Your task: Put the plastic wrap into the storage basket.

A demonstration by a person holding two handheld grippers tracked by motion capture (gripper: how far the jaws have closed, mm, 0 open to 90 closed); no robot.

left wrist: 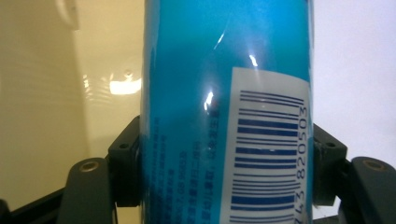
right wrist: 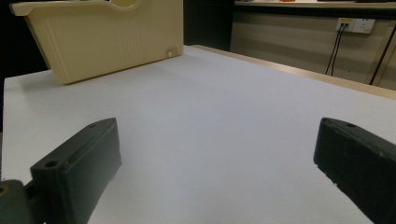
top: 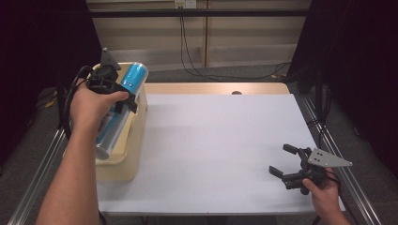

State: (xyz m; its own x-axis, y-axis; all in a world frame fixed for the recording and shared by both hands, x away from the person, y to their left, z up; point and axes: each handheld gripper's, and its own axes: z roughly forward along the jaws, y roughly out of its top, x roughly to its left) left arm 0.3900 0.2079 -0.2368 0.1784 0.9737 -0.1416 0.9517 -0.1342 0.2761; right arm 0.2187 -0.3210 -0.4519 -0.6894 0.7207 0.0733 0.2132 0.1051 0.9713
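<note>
Where the high view sets out the whole scene, we see the white table (top: 216, 150), the cream bin (top: 123, 161) at its left edge, and a blue can (top: 123, 101) lying tilted above that bin, its silver end toward the person and its blue end pointing away. The left gripper (top: 121, 93) crosses the can near its far half, with the left hand (top: 91, 105) wrapped round the tool. The left gripper view adds what the high view cannot resolve: the blue can (left wrist: 224, 116) stands between the two black jaws, each pad pressed flat against its side, and a white barcode label (left wrist: 268, 149) with blue bars faces the camera; the glossy cream wall of the bin (left wrist: 70, 93) lies behind on one side and the pale table (left wrist: 355, 70) on the other. We read the left gripper (left wrist: 226, 170) as clamped on the can. The right gripper (top: 287, 161) rests low at the near right corner of the table, held by the right hand (top: 324, 194), well apart from the bin. In the right gripper view its jaws stand wide apart with nothing between them, the right gripper (right wrist: 215, 168) looking across bare table (right wrist: 210, 107) toward the ribbed side of the bin (right wrist: 107, 42).
</note>
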